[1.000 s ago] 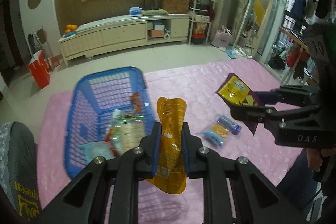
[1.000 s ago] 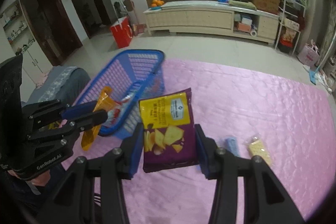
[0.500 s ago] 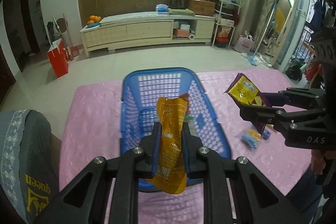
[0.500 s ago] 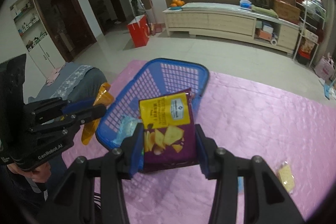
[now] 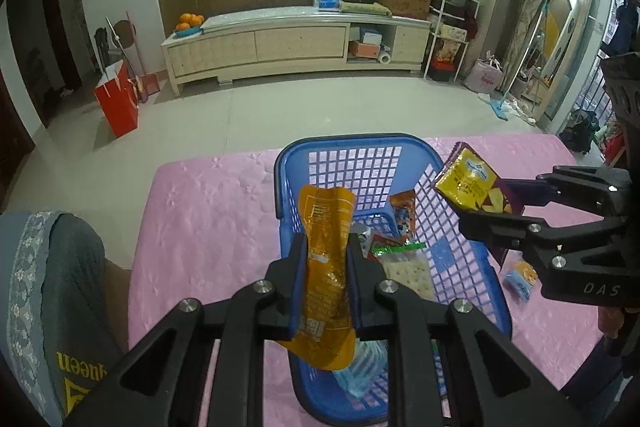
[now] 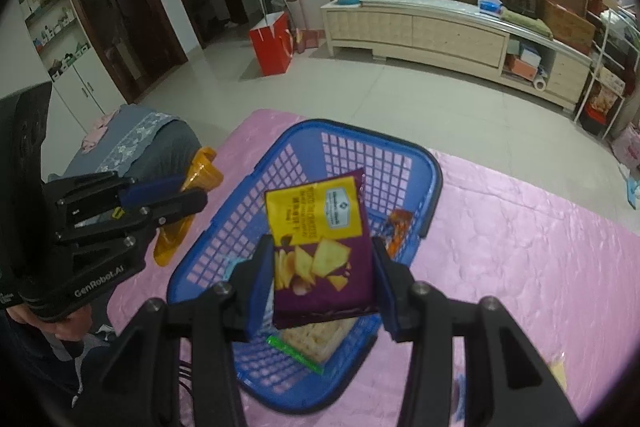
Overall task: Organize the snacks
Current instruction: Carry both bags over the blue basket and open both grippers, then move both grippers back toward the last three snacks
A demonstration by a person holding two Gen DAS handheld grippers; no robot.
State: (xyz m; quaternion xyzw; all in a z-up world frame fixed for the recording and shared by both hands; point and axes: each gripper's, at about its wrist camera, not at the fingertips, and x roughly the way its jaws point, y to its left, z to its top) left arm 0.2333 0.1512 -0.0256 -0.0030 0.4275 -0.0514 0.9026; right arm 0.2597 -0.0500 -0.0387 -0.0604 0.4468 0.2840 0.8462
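Both hands have swung over the blue basket (image 5: pixel 476 255), left gripper (image 5: pixel 327 281) pinching a limp orange pouch (image 5: pixel 326 267), right gripper (image 6: pixel 320 273) clamping a light crinkly chip bag (image 6: pixel 320 247) mid-body (probably slippery film).

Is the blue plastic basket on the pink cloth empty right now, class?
No: the blue plastic basket already holds several snacks, including a clear cracker packet with a green strip and an orange-red wrapper.
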